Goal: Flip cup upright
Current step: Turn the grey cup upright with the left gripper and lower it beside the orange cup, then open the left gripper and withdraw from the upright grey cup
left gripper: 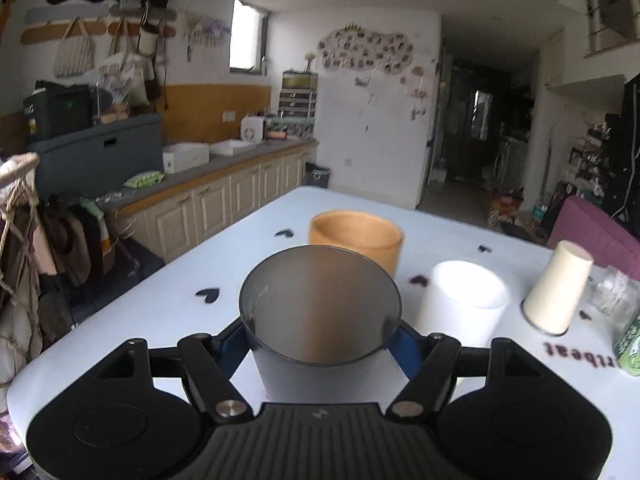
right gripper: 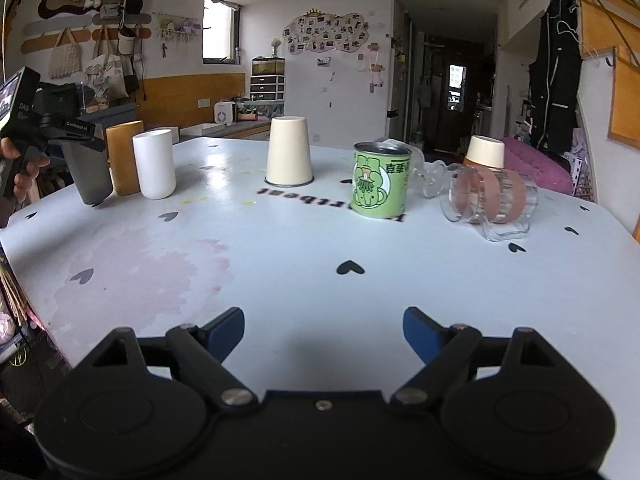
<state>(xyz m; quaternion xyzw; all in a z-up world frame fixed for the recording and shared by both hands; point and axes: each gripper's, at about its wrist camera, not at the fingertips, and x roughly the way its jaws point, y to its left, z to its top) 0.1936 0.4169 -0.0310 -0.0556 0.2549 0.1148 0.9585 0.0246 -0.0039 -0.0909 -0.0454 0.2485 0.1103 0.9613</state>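
The left gripper has its jaws clenched on the grey cup, one blue pad on each side of the wall. From the left wrist you look straight into its open mouth, so it is mouth-up there. The right wrist view shows what that one cannot: the grey cup is tilted, its base touching or just off the counter at the far left end, with the person's hand on the gripper handle.

The right gripper hangs low over the near edge of the counter, jaws spread wide with nothing between them.

The left wrist picks up five vessels beyond the one it grips: an orange-brown cup just behind the grey one, a white cup to the right, a cream paper cup standing mouth-down, a blurred bit of glass and the edge of a green can.

The right wrist shows the whole row. I count eight: grey, orange-brown, white, one cream paper cup mouth-down, the green can upright, a small clear glass piece behind it, a ribbed glass mug lying on its side, and a second paper cup mouth-down behind the mug. That makes two paper cups and two glass pieces.
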